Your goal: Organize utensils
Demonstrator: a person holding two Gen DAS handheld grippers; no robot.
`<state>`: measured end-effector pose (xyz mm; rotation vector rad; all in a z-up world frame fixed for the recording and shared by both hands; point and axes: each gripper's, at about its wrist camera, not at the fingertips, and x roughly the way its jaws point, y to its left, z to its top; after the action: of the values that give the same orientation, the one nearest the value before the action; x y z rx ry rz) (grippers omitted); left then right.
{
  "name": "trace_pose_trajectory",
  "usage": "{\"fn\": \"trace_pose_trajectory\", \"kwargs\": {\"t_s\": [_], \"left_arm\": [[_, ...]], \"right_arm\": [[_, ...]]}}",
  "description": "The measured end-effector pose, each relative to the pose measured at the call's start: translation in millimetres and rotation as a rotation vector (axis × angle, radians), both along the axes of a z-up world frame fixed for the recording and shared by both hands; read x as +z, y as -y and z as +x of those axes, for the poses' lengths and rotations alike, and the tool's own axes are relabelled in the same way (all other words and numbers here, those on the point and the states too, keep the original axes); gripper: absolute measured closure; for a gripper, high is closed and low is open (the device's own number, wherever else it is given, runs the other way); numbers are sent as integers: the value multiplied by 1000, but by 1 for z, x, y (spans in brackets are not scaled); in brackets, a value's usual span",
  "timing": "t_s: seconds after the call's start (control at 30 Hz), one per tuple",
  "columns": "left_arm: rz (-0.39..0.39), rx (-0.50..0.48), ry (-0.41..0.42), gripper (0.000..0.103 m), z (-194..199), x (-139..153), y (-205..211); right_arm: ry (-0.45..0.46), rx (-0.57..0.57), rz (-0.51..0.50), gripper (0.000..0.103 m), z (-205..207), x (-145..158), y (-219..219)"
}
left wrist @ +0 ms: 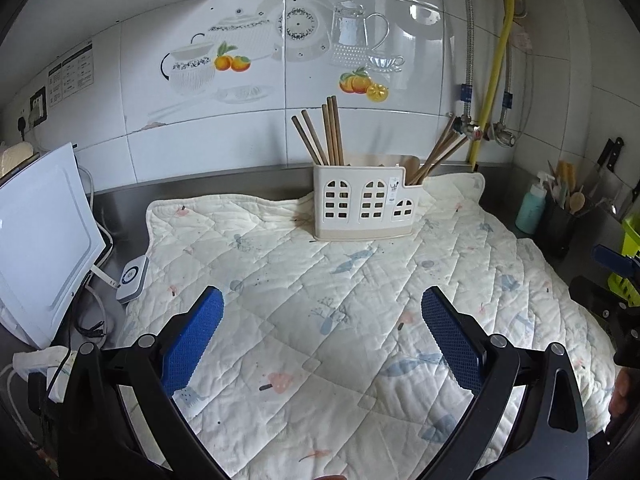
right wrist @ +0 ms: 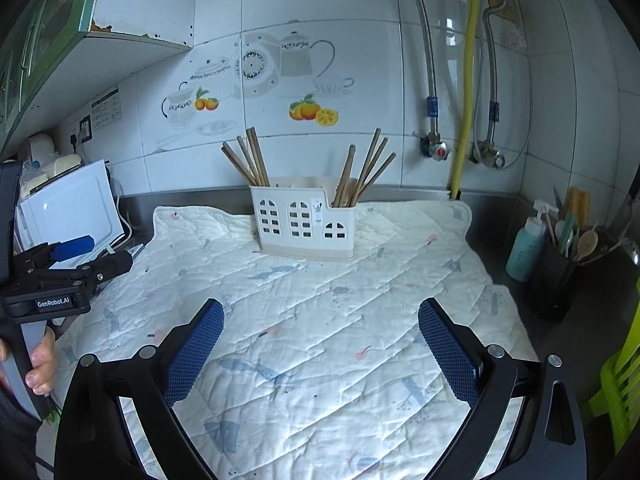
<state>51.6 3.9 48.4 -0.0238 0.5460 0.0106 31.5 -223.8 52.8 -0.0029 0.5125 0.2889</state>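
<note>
On quilted mat (left wrist: pixel 360 320), far edge: white holder (left wrist: pixel 362 206), chopsticks (left wrist: pixel 326 132) upright in two groups | light, stiff, smooth, likely to roll; pinch at mid-shaft | left tongs (left wrist: pixel 322 312), right tongs (right wrist: pixel 320 318): spread wide, empty.

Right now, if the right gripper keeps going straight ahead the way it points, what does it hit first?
Probably the white quilted mat; beyond it stands the white plastic house-shaped utensil holder. Depth is unclear.
</note>
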Motion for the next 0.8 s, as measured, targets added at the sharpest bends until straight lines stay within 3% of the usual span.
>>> {"fn": "trace_pose_trajectory", "kwargs": {"t_s": [0.8], "left_arm": [[4, 43, -68, 5, 1, -33, -9]], "right_arm": [[-54, 6, -8, 8, 11, -22, -9]]}}
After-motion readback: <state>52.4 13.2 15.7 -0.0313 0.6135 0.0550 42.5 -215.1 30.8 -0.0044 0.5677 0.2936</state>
